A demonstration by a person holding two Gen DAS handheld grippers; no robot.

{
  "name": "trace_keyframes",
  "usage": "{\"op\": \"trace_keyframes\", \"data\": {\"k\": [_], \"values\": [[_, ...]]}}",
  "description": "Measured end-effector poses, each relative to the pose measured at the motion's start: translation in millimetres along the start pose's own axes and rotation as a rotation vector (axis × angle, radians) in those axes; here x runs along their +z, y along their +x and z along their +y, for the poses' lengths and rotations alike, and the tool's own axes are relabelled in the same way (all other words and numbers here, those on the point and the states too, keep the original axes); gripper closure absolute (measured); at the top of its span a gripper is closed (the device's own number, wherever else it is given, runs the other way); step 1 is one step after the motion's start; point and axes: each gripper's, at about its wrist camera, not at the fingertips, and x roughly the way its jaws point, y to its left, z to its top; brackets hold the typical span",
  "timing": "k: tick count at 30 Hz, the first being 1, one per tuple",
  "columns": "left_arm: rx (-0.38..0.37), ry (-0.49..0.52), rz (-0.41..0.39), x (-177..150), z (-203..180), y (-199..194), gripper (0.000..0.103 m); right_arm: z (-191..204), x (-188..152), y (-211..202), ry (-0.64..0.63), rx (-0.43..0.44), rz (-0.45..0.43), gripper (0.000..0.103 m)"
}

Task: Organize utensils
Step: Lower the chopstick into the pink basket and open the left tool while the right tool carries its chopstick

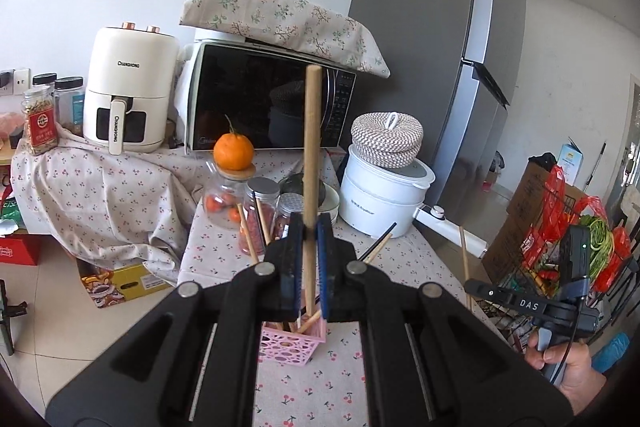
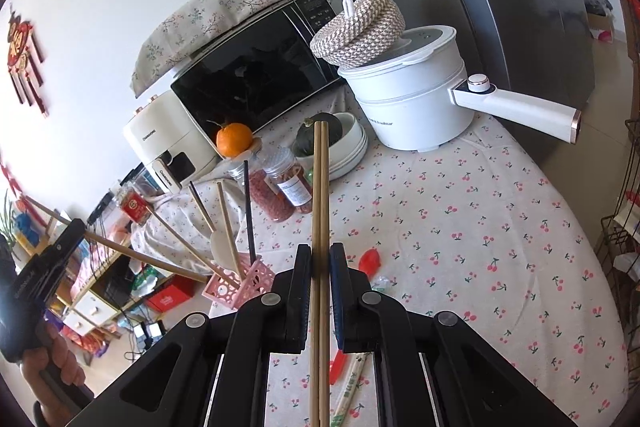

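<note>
Left claw (image 1: 308,233): jaws nearly closed, clamped on a thick wooden stick (image 1: 311,155) that stands upright between the pads and rises well above the tips. Its lower end runs down behind the jaws into the pink basket (image 1: 290,345) directly under the claw. Several more chopsticks lean out of that basket to both sides of the jaws.

Right claw (image 2: 320,255): jaws nearly closed on a pair of wooden chopsticks (image 2: 321,187), held side by side and touching, running straight ahead past the tips and back under the claw body. Pink basket (image 2: 244,287) sits left of this claw, just beside it, holding a white spoon (image 2: 224,247), a black chopstick (image 2: 248,203) and wooden ones. Red spoon (image 2: 368,261) lies on the cherry-print tablecloth (image 2: 480,227) just right of the jaws. A wrapped chopstick pack (image 2: 348,387) lies below the claw.

Ahead of both claws: jars (image 2: 280,183), an orange (image 2: 234,138), a white pot (image 2: 408,95).
</note>
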Motion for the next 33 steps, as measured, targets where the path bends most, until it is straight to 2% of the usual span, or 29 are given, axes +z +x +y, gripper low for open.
{"op": "trace_keyframes", "data": {"k": [8,11,16,18,20,22,25,27,30,33], "values": [[0.078,-0.013,0.115,-17.0,18.0,49.0,0.095,4.9,-1.7,5.9,-0.018,0.016,-0.001,0.094],[0.077,-0.031,0.163,-22.1,22.7,65.3,0.095,9.3,-0.6,2.2,-0.032,0.016,-0.021,0.094],[0.029,-0.07,0.236,-31.3,26.4,87.9,0.095,23.8,2.9,-9.3,-0.064,0.019,-0.088,0.094],[0.049,-0.089,0.249,-32.0,27.6,88.5,0.095,32.3,3.9,-15.4,-0.069,0.02,-0.126,0.094],[0.044,-0.135,0.251,-28.1,31.5,80.2,0.088,43.3,5.3,-19.3,-0.075,0.027,-0.158,0.094],[0.02,-0.166,0.265,-23.7,34.8,71.8,0.062,57.3,7.2,-18.9,-0.093,0.026,-0.191,0.094],[0.053,-0.161,0.286,-24.5,40.1,60.5,0.056,79.7,8.8,-11.9,-0.105,0.023,-0.25,0.094],[0.107,-0.142,0.324,-29.4,47.6,58.2,0.052,93.8,9.8,-3.2,-0.098,0.029,-0.282,0.094],[0.201,-0.106,0.368,-41.3,59.8,54.6,0.036,112.6,10.1,8.8,-0.114,0.024,-0.34,0.094],[0.226,-0.078,0.423,-52.2,66.9,54.5,0.034,125.4,8.6,17.2,-0.122,0.002,-0.407,0.094]]}}
